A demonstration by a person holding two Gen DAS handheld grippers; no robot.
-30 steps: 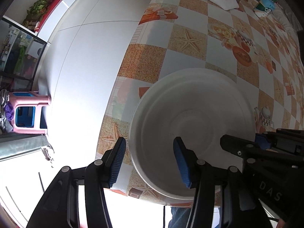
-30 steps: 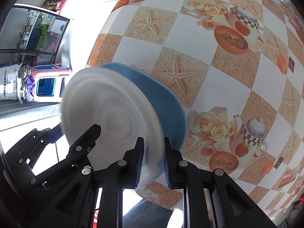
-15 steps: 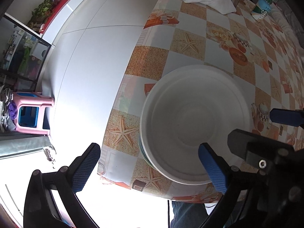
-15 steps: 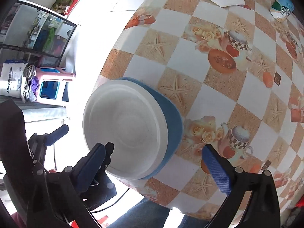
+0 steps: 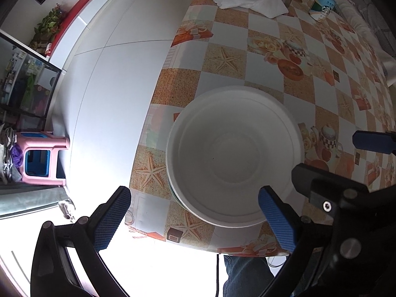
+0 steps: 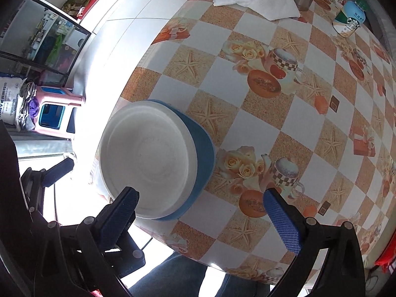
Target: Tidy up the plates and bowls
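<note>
- Both the left gripper (image 5: 195, 220) and the right gripper (image 6: 205, 220) now stand wide apart and empty, having let go and lifted.
- The white bowl (image 6: 148, 163) is released, so this stacking step looks finished.
- It sits mouth-up on the blue plate (image 6: 204, 158) near the table's (image 6: 247, 128) front edge; round, with no long axis.

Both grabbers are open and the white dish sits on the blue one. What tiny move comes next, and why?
Probably lift both away. The left gripper and right gripper stand wide open with nothing between their fingers, and the white dish already rests on the blue dish near the table edge, so this stack looks done.
</note>
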